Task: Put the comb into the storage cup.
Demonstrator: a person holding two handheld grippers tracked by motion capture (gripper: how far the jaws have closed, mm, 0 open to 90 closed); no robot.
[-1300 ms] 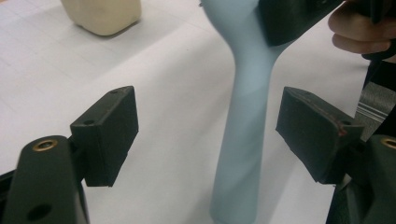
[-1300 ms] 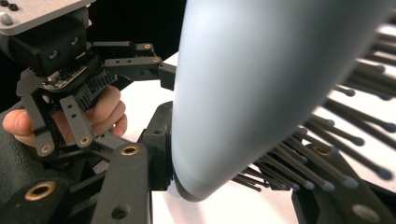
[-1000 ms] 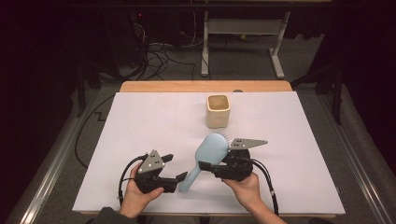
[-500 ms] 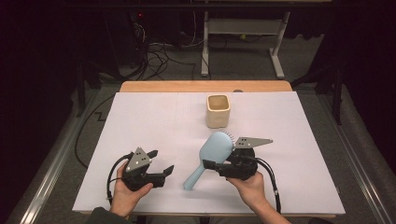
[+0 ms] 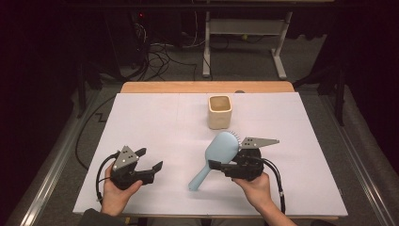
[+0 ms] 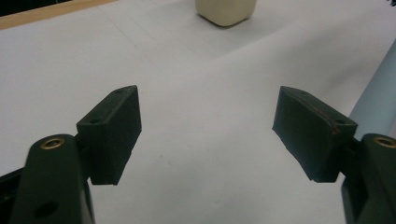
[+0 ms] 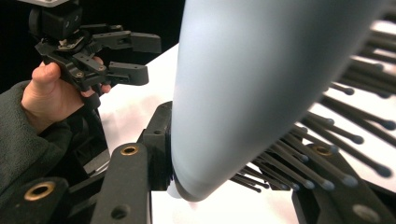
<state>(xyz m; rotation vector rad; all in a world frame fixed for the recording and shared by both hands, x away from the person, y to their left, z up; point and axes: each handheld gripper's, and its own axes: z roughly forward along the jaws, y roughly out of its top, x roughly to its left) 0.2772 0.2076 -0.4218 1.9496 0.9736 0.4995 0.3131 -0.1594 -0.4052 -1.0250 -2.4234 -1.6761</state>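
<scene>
A light blue hairbrush (image 5: 220, 147) is held just above the white sheet (image 5: 155, 122), head up and handle slanting down to the left. My right gripper (image 5: 221, 165) is shut on the brush head; in the right gripper view the brush's back (image 7: 261, 84) lies against one jaw and its bristles against the other. My left gripper (image 5: 150, 159) stands open to the left of the handle, apart from it, with nothing between its fingers (image 6: 114, 128). The handle's edge (image 6: 379, 93) shows at the right of the left gripper view. The left gripper (image 7: 140, 58) is also in the right gripper view.
A cream cup (image 5: 219, 112) stands upright on the sheet behind the brush, also seen as the cup (image 6: 226, 10) at the top of the left gripper view. The table's wooden far edge (image 5: 188, 87) borders the sheet. Cables and a metal stand (image 5: 244, 42) are on the floor beyond.
My left gripper has moved left, away from the brush handle, and now stands apart from it. The right gripper has kept its hold on the brush head, almost still.
</scene>
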